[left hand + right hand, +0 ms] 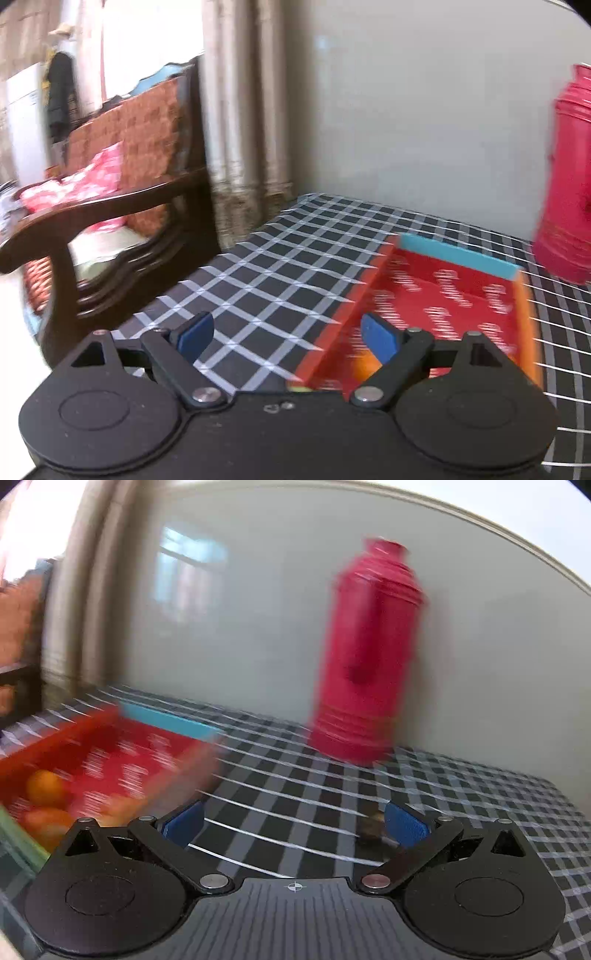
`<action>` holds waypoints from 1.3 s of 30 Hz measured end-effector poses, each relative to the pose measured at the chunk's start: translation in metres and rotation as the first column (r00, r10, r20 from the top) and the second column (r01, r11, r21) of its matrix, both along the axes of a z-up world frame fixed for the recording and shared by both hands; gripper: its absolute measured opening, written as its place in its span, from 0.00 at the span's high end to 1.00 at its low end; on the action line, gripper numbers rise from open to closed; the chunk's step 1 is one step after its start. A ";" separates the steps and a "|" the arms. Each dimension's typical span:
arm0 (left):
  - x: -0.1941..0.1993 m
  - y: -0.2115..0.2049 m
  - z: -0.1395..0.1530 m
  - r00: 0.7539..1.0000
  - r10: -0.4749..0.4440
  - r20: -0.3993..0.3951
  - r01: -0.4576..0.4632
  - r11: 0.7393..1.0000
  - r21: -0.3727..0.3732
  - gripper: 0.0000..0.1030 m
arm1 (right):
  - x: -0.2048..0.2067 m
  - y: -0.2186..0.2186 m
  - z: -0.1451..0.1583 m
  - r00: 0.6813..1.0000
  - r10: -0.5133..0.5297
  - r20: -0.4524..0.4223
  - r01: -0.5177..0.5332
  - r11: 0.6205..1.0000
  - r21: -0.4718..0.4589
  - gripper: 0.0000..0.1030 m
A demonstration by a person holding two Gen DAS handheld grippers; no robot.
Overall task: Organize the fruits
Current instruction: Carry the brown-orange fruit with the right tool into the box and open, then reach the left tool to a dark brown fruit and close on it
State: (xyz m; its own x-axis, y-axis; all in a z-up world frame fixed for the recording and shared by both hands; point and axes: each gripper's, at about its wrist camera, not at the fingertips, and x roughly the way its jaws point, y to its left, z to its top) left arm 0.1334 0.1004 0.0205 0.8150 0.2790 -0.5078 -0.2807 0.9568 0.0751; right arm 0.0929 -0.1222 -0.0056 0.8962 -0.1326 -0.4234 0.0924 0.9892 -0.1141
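A red tray (343, 314) with orange walls and a blue far end lies on the checked tablecloth. My left gripper (287, 338) stands open over the tray's near left corner with nothing between its fingers; an orange fruit (365, 365) shows behind its right finger. In the right wrist view the tray (59, 734) is at the left and holds an orange (46, 788) and another orange-red fruit (48, 821). My right gripper (294, 825) is open and empty over the cloth, to the right of the tray. A small brown blurred thing (373, 825) lies by its right pad.
A tall red flask (369, 653) stands against the wall behind the tray, also at the right edge as flask (565, 184). A dark wooden chair (110, 206) with cushions stands beyond the table's left edge. The checked cloth (480, 805) stretches to the right.
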 end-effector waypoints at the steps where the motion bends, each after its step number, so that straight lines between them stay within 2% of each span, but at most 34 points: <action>1: 0.001 -0.009 0.000 1.000 -0.024 0.002 0.024 1.000 -0.001 0.22 | -0.002 -0.009 -0.001 0.999 -0.038 -0.015 0.038 0.999 -0.005 0.00; 7: -0.002 -0.081 0.000 0.977 -0.213 0.022 0.212 0.977 0.028 0.22 | -0.019 -0.065 -0.003 0.967 -0.243 -0.072 0.242 0.970 -0.013 0.00; 10: -0.004 -0.116 -0.005 0.952 -0.306 0.013 0.305 0.951 0.044 0.21 | -0.031 -0.084 -0.003 0.943 -0.325 -0.070 0.322 0.946 -0.049 0.00; 17: -0.008 -0.188 -0.022 0.885 -0.465 -0.022 0.465 0.881 0.087 0.20 | -0.059 -0.127 -0.005 0.879 -0.470 -0.078 0.468 0.883 -0.044 0.00; 21: -0.008 -0.221 -0.033 0.848 -0.529 -0.036 0.529 0.841 0.113 0.20 | -0.065 -0.144 -0.005 0.854 -0.513 -0.079 0.512 0.858 -0.043 0.00; 28: -0.008 -0.259 -0.048 0.802 -0.595 -0.049 0.595 0.791 0.142 0.23 | -0.076 -0.168 -0.007 0.819 -0.568 -0.079 0.565 0.823 -0.056 0.00; 33: -0.003 -0.279 -0.057 0.784 -0.617 -0.072 0.620 0.774 0.128 0.26 | -0.082 -0.183 -0.006 0.800 -0.594 -0.080 0.594 0.804 -0.034 0.00; 39: -0.001 -0.296 -0.060 0.768 -0.635 -0.083 0.641 0.759 0.119 0.27 | -0.082 -0.188 -0.004 0.796 -0.600 -0.075 0.599 0.800 -0.039 0.00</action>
State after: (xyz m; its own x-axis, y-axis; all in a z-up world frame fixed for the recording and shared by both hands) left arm 0.1327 -0.1954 -0.0394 0.8110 -0.2329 -0.5367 0.3964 0.8935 0.2111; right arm 0.0107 -0.3103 -0.0095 0.5987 -0.6382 -0.4840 0.6567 0.7371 -0.1596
